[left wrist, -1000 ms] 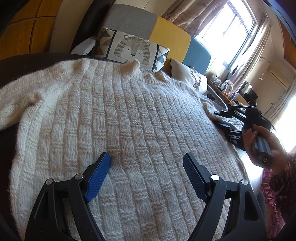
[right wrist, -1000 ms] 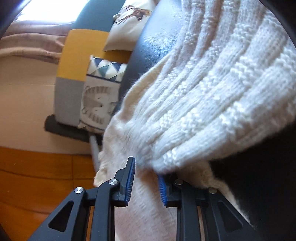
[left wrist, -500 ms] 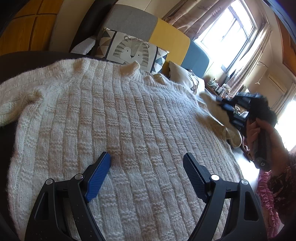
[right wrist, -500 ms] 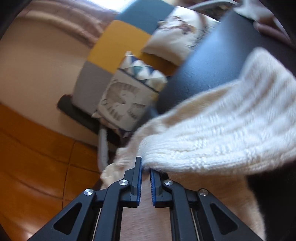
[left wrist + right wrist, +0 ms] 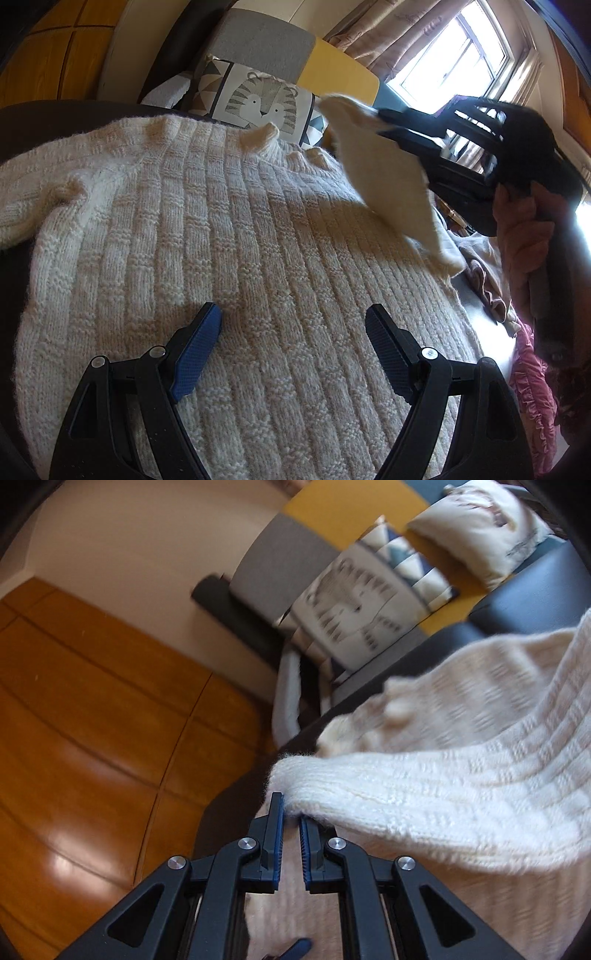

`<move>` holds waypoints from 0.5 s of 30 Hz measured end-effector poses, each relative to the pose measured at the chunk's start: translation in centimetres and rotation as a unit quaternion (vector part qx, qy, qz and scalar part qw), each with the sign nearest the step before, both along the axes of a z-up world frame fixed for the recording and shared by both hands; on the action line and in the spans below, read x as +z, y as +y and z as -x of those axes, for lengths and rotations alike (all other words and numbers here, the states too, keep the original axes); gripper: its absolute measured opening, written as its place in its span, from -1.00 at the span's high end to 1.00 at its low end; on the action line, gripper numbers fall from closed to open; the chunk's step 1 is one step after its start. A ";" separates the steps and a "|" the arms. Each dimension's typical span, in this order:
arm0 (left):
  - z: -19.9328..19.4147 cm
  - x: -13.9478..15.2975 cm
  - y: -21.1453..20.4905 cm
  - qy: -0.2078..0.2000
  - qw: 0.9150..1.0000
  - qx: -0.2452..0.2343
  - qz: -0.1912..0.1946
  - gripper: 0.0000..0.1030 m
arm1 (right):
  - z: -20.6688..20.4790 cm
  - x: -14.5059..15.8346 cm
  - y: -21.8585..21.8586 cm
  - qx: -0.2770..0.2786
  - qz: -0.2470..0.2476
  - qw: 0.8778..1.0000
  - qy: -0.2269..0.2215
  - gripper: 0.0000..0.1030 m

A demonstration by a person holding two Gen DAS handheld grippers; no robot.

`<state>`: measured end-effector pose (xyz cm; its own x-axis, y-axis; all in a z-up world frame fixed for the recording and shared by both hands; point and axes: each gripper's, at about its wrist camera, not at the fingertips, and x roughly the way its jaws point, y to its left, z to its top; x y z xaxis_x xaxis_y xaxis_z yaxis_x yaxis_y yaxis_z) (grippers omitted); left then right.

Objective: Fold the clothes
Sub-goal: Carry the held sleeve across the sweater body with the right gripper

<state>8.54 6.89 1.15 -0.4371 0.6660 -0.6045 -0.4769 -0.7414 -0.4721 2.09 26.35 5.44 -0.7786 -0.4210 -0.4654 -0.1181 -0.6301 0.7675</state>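
Note:
A cream ribbed knit sweater (image 5: pixel 236 251) lies spread flat on a dark surface, neck towards the far cushions. My left gripper (image 5: pixel 291 343) is open and empty, just above the sweater's lower body. My right gripper (image 5: pixel 291 823) is shut on the cuff of the sweater's right sleeve (image 5: pixel 424 805). In the left wrist view the right gripper (image 5: pixel 384 122) holds that sleeve (image 5: pixel 384 184) lifted above the sweater's right shoulder. The left sleeve (image 5: pixel 22 210) lies flat at the far left.
A tiger-print cushion (image 5: pixel 258 103) and a grey and yellow backrest (image 5: pixel 295 55) stand behind the sweater. A second pale cushion (image 5: pixel 480 528) lies further along. A wooden floor (image 5: pixel 92 738) is beyond the surface's edge. Pink clothing (image 5: pixel 532 398) lies at the right.
My right gripper has closed on the sleeve cuff, lifted it off the surface and carried it up and inward over the sweater's body. My left gripper has stayed in place.

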 end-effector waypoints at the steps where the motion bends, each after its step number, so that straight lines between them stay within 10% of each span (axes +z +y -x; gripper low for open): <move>1: 0.0 0.0 0.0 0.000 1.000 0.000 -0.001 -0.61 | 0.1 -0.3 -0.6 0.007 0.000 1.000 -0.002 0.87; 15: 0.1 0.3 0.0 0.003 1.000 -0.002 -0.007 -0.61 | 5.1 -3.5 -4.1 0.060 -0.004 0.998 -0.016 0.87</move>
